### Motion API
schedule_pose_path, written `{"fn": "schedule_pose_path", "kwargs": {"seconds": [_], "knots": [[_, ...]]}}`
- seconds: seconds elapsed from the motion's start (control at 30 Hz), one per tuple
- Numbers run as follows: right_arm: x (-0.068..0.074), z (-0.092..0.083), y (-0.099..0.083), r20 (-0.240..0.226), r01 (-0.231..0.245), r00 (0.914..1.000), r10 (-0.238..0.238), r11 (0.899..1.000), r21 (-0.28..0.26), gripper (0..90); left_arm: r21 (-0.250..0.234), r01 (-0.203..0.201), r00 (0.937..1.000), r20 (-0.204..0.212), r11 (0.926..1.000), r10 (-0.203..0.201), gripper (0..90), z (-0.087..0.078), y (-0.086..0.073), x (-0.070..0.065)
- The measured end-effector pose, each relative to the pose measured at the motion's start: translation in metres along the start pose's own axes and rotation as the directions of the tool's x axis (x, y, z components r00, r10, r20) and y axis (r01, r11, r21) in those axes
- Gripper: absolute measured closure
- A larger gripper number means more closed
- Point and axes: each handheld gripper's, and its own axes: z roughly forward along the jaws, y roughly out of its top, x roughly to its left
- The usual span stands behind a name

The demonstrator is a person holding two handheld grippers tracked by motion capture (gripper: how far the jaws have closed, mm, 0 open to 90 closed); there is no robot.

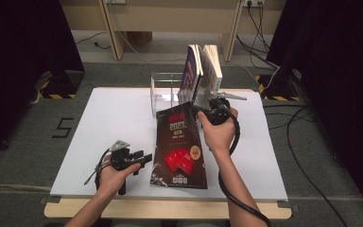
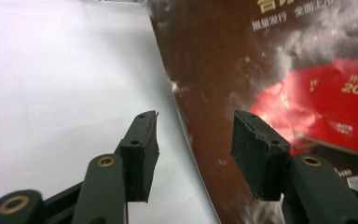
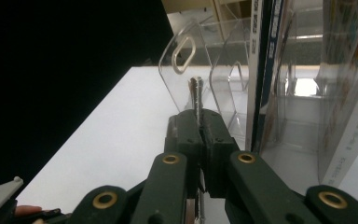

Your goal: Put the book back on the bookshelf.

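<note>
The right gripper [image 1: 207, 112] is clamped on the far edge of a glossy dark magazine [image 1: 179, 149] with red cards printed on it, tilting that edge up off the matte white tabletop [image 1: 113, 123]. Just beyond its jaws stands a clear acrylic rack [image 3: 200, 60] holding upright books [image 1: 202, 73]. The left gripper [image 2: 193, 149] is released, its ribbed pads straddling the magazine's near left edge without pressing, as the left gripper view shows.

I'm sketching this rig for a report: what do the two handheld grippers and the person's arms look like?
Both are black two-jaw tools with brass-coloured pivot rivets and flat black pads. The left gripper carries a grey three-cornered plate on top and thin dark wires; the right gripper trails a thick black ribbed cable along the forearm. The forearms are bare, with no sleeves in view.
</note>
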Motion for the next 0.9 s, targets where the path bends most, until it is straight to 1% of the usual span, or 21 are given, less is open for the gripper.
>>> {"fn": "schedule_pose_path", "kwargs": {"seconds": [0.1,0.23,0.4,0.6,0.8,0.9], "knots": [[0.003,-0.001,0.003,0.003,0.009,1.0000,-0.009,1.000,-0.014,87.7,0.001,0.001,1.0000,0.001,1.0000,-0.001,49.6,0.000,0.000,0.000],[0.006,-0.001,0.006,-0.011,0.004,0.9999,-0.005,0.999,-0.034,87.6,0.004,-0.002,1.0000,-0.002,1.0000,0.002,49.5,0.000,0.000,0.000],[0.009,0.000,0.008,-0.014,0.002,0.9999,-0.003,0.999,-0.048,87.7,-0.001,-0.004,1.0000,-0.005,1.0000,0.004,49.4,-0.001,0.000,0.000],[0.013,-0.001,0.013,-0.014,0.012,0.9998,-0.013,0.997,-0.071,87.7,-0.002,-0.004,1.0000,-0.004,1.0000,0.004,49.3,0.000,0.001,0.000],[0.020,-0.002,0.019,-0.017,0.023,0.9995,-0.025,0.994,-0.110,87.7,-0.008,-0.004,1.0000,0.001,1.0000,0.004,49.4,-0.001,0.002,-0.001],[0.022,-0.001,0.022,-0.011,0.033,0.9994,-0.034,0.992,-0.121,87.7,-0.013,-0.004,1.0000,0.000,0.9999,0.004,49.4,-0.002,0.003,-0.001]]}}
